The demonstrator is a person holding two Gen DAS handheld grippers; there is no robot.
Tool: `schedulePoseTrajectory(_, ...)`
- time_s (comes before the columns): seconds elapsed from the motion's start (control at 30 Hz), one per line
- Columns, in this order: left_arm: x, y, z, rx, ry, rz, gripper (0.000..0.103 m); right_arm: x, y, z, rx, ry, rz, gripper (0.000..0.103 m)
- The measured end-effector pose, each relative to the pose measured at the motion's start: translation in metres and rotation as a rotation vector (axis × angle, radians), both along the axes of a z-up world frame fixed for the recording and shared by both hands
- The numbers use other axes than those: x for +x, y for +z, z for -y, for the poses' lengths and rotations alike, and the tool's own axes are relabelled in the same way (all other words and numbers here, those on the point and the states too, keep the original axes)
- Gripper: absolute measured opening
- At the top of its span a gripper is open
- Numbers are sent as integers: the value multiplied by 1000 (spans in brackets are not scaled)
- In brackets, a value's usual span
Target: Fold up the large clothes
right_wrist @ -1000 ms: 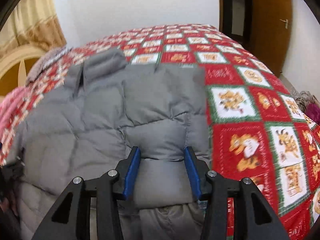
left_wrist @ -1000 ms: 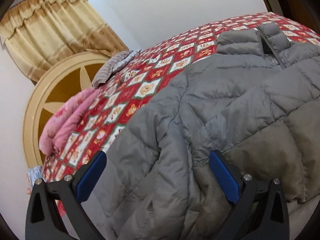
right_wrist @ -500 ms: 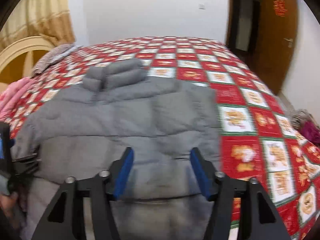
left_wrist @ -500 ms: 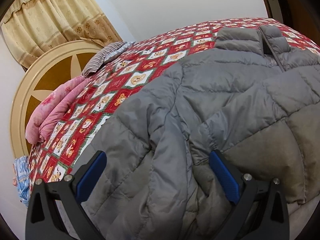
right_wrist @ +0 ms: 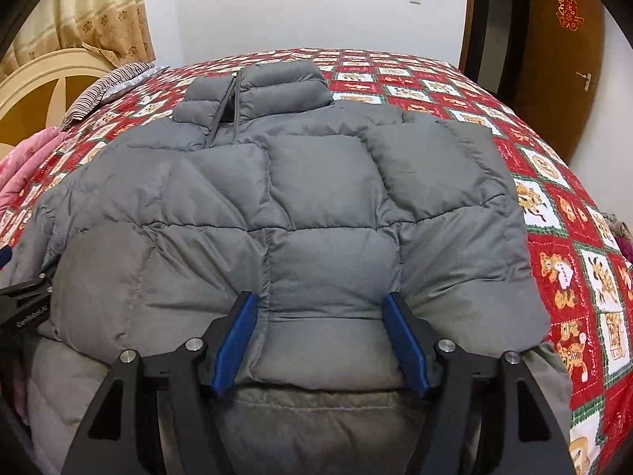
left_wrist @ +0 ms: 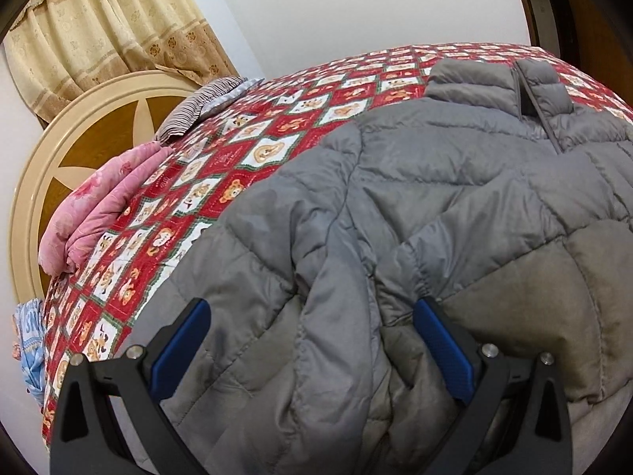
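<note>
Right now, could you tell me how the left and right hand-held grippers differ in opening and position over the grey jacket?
The left hand-held gripper gapes wider than the right hand-held gripper. The left one straddles the sleeve side of the grey jacket; the right one straddles a middle quilted panel. Both are open with blue pads.

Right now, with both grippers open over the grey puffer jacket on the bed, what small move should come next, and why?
Probably lower the left gripper and close it on the sleeve bunched between its open fingers, ready to fold it inward. The grey puffer jacket lies spread, collar away, on the red quilt; the right gripper is open too, holding nothing.
</note>
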State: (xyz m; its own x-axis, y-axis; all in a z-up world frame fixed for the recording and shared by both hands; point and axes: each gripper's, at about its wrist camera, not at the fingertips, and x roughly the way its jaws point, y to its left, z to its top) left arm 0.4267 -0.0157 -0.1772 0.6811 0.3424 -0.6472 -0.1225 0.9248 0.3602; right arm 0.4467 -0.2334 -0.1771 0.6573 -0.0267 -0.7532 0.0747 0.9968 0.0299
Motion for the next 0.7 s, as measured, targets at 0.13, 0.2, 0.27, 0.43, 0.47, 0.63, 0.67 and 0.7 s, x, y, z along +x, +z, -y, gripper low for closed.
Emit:
schedulePoseTrajectory(0.13, 0, 0, 0, 3, 0, 0, 103, 0, -1, -4, -31, -2, 5, 68)
schedulePoseTrajectory(0.2, 0, 0, 0, 4, -1, 0, 103, 0, -2, -5, -41, -2, 4, 69)
schedulePoseTrajectory(0.27, 0, 0, -1, 5, -1, 0, 103, 1, -1, -7, -52, -1, -1, 69)
schedulePoseTrajectory(0.43, 0, 0, -1, 1, -2, 1, 103, -8, 19, -4, 11, -10, 15, 69)
schedulePoseTrajectory(0.47, 0, 0, -1, -1, -2, 1, 103, -11, 26, -8, 18, -10, 36, 69)
schedulePoseTrajectory(0.63, 0, 0, -1, -5, -2, 0, 103, -12, 38, -44, 30, 87, 75, 69)
schedulePoseTrajectory(0.67, 0, 0, -2, -9, -2, 0, 103, -10, 35, -51, 30, 104, 68, 69)
schedulePoseTrajectory(0.7, 0, 0, -3, -12, -3, 0, 103, -8, 31, -54, 30, 111, 60, 69)
